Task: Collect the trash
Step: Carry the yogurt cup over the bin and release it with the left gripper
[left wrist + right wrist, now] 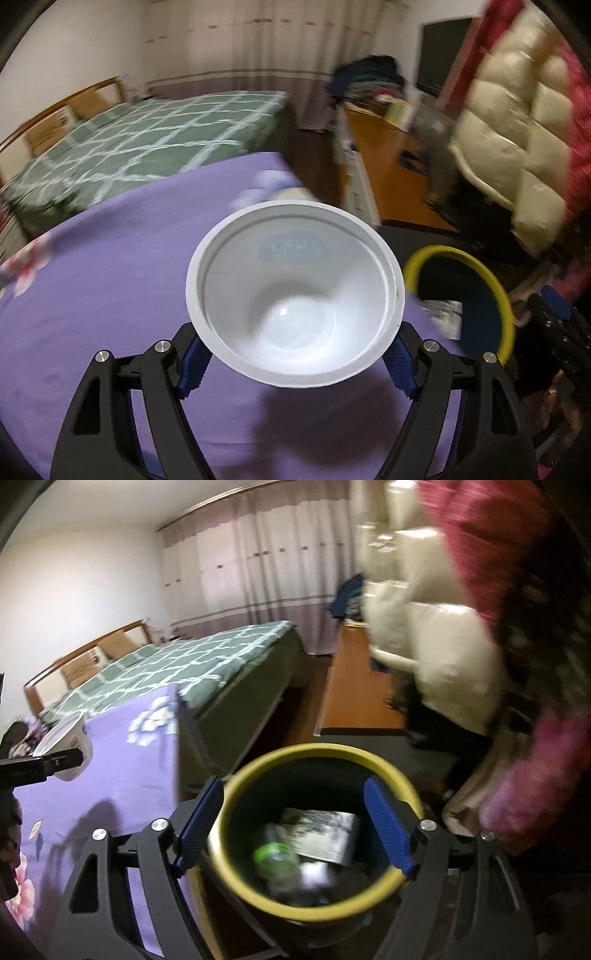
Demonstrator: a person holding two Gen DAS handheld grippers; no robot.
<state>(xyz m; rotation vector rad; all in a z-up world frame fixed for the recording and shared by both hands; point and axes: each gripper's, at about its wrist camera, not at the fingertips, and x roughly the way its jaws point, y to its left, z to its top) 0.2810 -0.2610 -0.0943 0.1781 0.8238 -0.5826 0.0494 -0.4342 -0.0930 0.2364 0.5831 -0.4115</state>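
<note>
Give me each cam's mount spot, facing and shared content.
Left wrist: on the left hand-held gripper, facing its blue fingers clamped on the white plastic cup above the purple floral tablecloth.
Right wrist: on the right hand-held gripper, open, facing down into the yellow-rimmed dark trash bin.
Shared: cup, bin, tablecloth, green checked bed.

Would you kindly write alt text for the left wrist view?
The left gripper clamps an empty white plastic cup above a purple tablecloth. A yellow-rimmed trash bin sits to the right; a green checked bed lies behind.
</note>
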